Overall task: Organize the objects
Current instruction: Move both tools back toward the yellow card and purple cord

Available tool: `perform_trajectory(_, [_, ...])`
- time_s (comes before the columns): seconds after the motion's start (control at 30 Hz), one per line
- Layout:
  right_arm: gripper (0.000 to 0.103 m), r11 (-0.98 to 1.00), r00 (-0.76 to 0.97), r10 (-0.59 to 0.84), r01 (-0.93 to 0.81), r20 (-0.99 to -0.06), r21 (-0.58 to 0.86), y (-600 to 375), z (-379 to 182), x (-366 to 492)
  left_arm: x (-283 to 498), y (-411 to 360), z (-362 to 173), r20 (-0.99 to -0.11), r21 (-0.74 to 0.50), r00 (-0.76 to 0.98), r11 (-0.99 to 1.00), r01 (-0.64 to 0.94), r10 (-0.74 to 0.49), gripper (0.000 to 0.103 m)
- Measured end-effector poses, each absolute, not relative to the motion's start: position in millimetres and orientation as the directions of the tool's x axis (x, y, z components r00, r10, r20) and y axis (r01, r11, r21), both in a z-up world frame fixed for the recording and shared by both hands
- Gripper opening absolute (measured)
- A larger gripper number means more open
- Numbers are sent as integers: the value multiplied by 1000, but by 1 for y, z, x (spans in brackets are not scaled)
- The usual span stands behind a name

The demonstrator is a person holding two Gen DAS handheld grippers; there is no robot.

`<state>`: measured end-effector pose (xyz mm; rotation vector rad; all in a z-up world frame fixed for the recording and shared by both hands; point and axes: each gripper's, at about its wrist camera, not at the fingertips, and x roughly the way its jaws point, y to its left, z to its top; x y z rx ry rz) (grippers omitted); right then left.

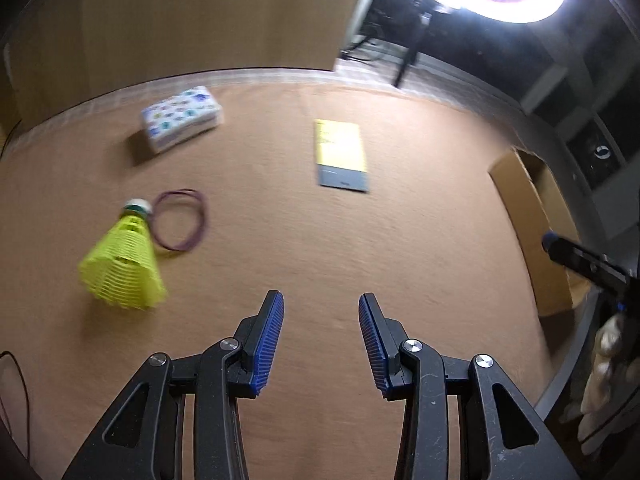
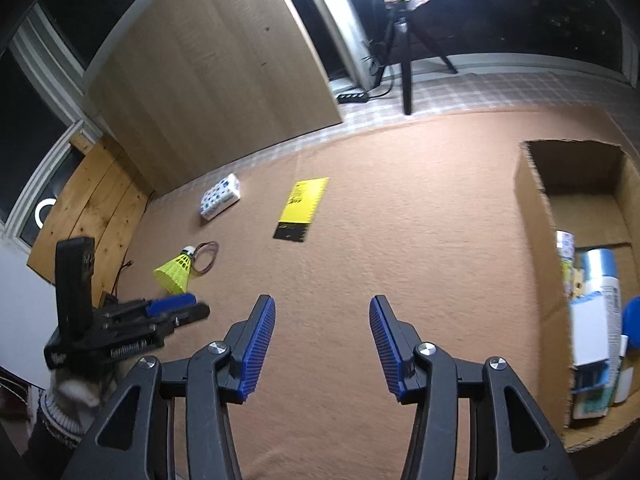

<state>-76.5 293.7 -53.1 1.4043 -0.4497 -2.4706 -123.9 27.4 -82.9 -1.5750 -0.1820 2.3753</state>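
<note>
On the brown carpet lie a yellow shuttlecock (image 1: 126,262) (image 2: 175,274), a purple rubber band (image 1: 182,218) (image 2: 207,261), a patterned tissue pack (image 1: 181,117) (image 2: 220,196) and a yellow-and-grey booklet (image 1: 341,155) (image 2: 303,208). My left gripper (image 1: 321,308) is open and empty above the carpet, right of the shuttlecock; it also shows in the right wrist view (image 2: 188,306). My right gripper (image 2: 322,310) is open and empty over bare carpet. A cardboard box (image 2: 536,216) (image 1: 516,196) at the right holds several items, among them a blue-capped can (image 2: 602,280).
A wooden board (image 2: 216,64) leans against the far wall. A ring light on a tripod (image 2: 406,60) stands behind the carpet, with a power strip (image 2: 354,97) on the checked floor. Wooden planks (image 2: 88,208) lie at the left.
</note>
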Motion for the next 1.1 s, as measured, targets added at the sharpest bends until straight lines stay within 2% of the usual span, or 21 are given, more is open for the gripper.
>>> perform_trajectory(0.23, [51,-935,-468,-346,105,-813,338,271,-56,-89,-160,6,-91,-901,-242,-333,-959,-147,279,42])
perform_trajectory(0.5, [51,-931,-465,-354,92,-812,353,276,-55,-100,-187,0,-108,-927,-186,-301,-971,-152,225,42])
perform_trajectory(0.8, [51,-915,-428,-383,58,-818,398,283,-66,-123,-195,-7,-102,-912,-211,-332,-969,-127,242,41])
perform_trajectory(1.1, [51,-911,-388,-398,62,-832,407,274,-79,-144,-201,-6,-108,-930,-120,-331,-983,-142,161,41])
